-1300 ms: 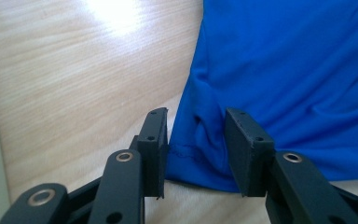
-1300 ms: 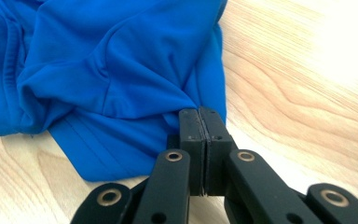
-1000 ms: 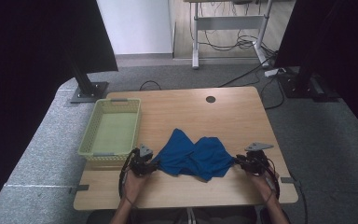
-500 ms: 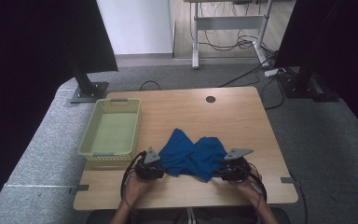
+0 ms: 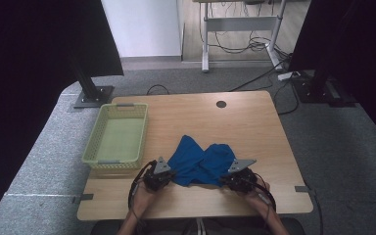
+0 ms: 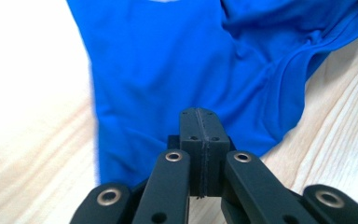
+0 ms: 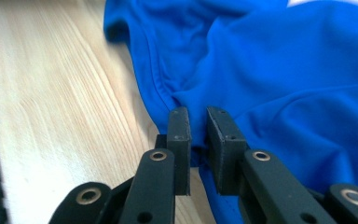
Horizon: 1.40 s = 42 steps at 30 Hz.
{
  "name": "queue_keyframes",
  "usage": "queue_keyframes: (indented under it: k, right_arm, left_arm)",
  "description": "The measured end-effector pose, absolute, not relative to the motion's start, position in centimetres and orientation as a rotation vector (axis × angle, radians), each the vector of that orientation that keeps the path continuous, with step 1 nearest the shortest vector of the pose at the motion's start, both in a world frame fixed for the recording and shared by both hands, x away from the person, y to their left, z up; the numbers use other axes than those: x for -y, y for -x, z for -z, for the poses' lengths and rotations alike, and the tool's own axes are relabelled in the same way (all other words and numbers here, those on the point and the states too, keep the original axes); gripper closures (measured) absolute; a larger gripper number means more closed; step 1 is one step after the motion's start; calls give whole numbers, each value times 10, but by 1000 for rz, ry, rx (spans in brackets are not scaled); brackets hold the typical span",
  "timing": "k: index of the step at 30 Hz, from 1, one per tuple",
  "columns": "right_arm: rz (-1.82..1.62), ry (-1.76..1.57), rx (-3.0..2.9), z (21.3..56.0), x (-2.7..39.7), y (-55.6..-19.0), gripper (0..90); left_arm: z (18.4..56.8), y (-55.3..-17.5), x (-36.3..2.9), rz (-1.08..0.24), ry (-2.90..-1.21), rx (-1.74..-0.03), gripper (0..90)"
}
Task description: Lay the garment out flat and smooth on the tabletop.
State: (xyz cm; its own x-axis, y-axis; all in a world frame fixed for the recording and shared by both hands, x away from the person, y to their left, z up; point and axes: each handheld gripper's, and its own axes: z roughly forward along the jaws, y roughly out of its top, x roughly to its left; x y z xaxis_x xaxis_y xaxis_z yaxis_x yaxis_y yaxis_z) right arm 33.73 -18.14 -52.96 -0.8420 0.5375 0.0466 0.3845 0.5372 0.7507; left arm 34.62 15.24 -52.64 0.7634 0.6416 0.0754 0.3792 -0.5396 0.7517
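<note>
on the wooden surface (image 5: 254,127), blue cloth (image 5: 200,164), left gripper (image 5: 162,178) jaws just clamped together at its edge, right gripper (image 5: 229,180) jaws just closing on its hem

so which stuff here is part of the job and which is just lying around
In the job:
blue cloth
left gripper, shut on its edge
right gripper, jaws just closing on its other edge

Lying about:
green basket
table

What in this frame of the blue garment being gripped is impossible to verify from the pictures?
- Blue garment: its type; crumpled in the high view, cut off by the top edge in both gripper views.
- Right gripper: whether the pads press cloth; a narrow gap shows.
- Green basket: weave too small, high view.
</note>
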Motion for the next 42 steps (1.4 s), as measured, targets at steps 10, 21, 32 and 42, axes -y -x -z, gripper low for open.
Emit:
queue_keyframes:
  k: [10, 21, 32, 42]
  right_arm:
    - [-1252, -845, -2552, 523, 196, -342, 769]
    - [-1229, -848, -2603, 534, 195, -341, 788]
    - [-1337, -877, -2565, 521, 204, -339, 803]
    - [-1332, -906, -2466, 511, 208, -351, 816]
  left_arm:
    - [537, -340, -133, -287, -2234, -663, 638]
    - [543, -339, -106, -249, -2307, -582, 700]
    - [516, -344, -122, -240, -2183, -642, 846]
    - [495, -367, -112, -393, -2160, -620, 850]
